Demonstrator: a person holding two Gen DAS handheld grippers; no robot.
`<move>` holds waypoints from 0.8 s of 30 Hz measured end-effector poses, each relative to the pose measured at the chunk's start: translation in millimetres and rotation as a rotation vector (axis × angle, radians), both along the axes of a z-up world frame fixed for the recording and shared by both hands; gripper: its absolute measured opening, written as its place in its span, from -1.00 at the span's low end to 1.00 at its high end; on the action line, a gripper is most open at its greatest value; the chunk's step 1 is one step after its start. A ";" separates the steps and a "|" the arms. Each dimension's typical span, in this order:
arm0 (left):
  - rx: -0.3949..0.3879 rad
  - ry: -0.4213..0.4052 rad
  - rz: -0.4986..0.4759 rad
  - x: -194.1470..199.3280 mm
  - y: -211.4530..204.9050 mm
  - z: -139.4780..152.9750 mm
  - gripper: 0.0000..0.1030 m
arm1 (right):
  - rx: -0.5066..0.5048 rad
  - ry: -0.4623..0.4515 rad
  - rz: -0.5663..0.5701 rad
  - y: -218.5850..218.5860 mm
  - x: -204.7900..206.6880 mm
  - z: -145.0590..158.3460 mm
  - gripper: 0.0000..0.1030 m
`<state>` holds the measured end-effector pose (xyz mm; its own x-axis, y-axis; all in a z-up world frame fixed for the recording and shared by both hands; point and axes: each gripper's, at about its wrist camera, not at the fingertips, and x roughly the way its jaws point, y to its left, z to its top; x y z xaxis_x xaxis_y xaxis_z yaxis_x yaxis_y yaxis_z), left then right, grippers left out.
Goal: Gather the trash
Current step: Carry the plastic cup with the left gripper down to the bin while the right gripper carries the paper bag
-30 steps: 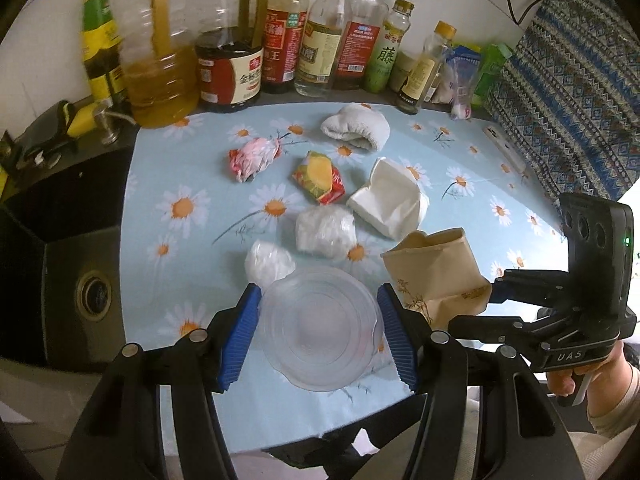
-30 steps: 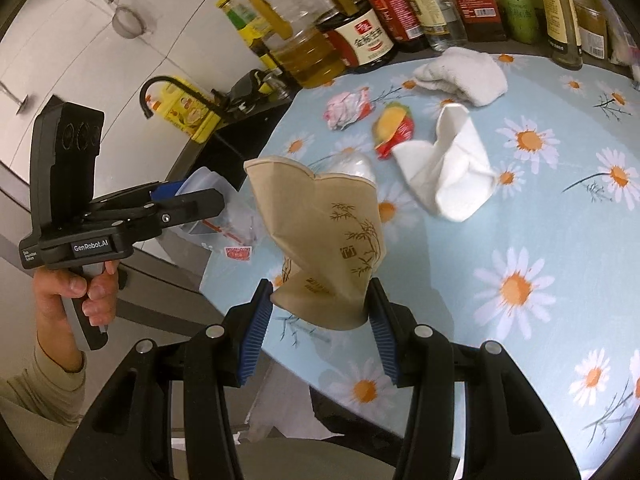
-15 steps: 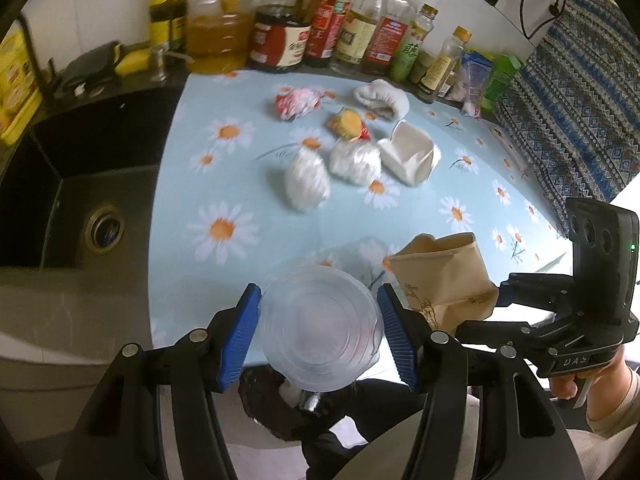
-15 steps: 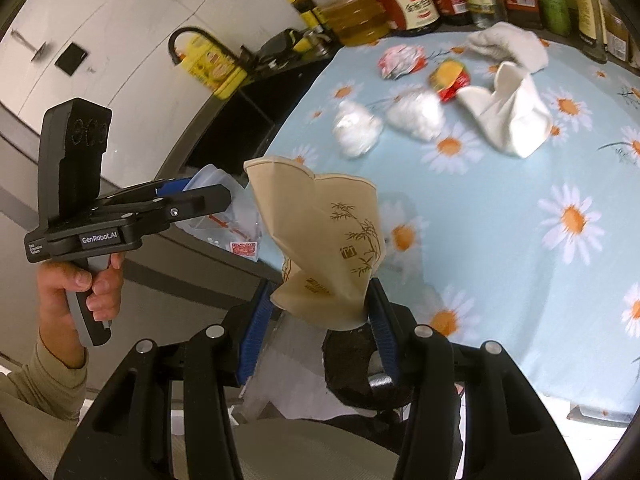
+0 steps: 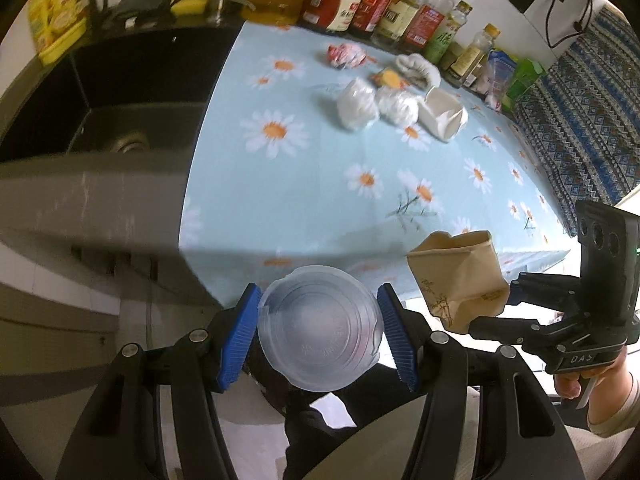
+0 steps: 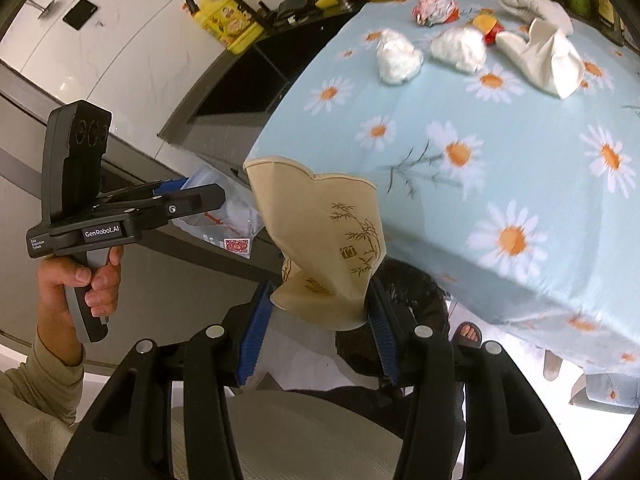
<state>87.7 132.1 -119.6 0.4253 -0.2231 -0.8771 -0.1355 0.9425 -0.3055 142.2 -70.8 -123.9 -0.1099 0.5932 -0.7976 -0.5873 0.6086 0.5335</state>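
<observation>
My left gripper is shut on a clear plastic cup, held off the table's front edge above a black trash bin. My right gripper is shut on a crumpled brown paper cup, also off the table edge, over the black bin. The brown cup also shows at the right in the left wrist view. On the daisy tablecloth lie two white crumpled wads, a white paper cup, a yellow-red wrapper and a pink wrapper.
A dark sink lies left of the table. Several oil and sauce bottles line the back wall. A white cloth lies near them. A patterned fabric hangs at the right. A sandalled foot stands beside the bin.
Both grippers have drawn back from the table with their cups and now hang past its front edge, over the black bin. The trash on the table has not moved.
</observation>
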 end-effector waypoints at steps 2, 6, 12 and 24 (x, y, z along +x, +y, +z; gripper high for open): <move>-0.014 0.015 0.008 -6.9 1.3 -8.7 0.12 | -0.008 0.013 0.007 3.1 -5.9 -5.6 -0.05; -0.039 0.050 0.015 -18.1 1.2 -28.0 0.12 | -0.035 0.024 0.019 7.9 -15.3 -17.1 -0.05; -0.080 0.117 0.028 -29.7 -1.7 -63.3 0.12 | -0.093 0.053 0.042 11.0 -27.0 -42.0 -0.05; -0.168 0.253 0.088 -46.3 -2.5 -133.7 0.12 | -0.218 0.096 0.064 9.8 -41.5 -94.8 -0.05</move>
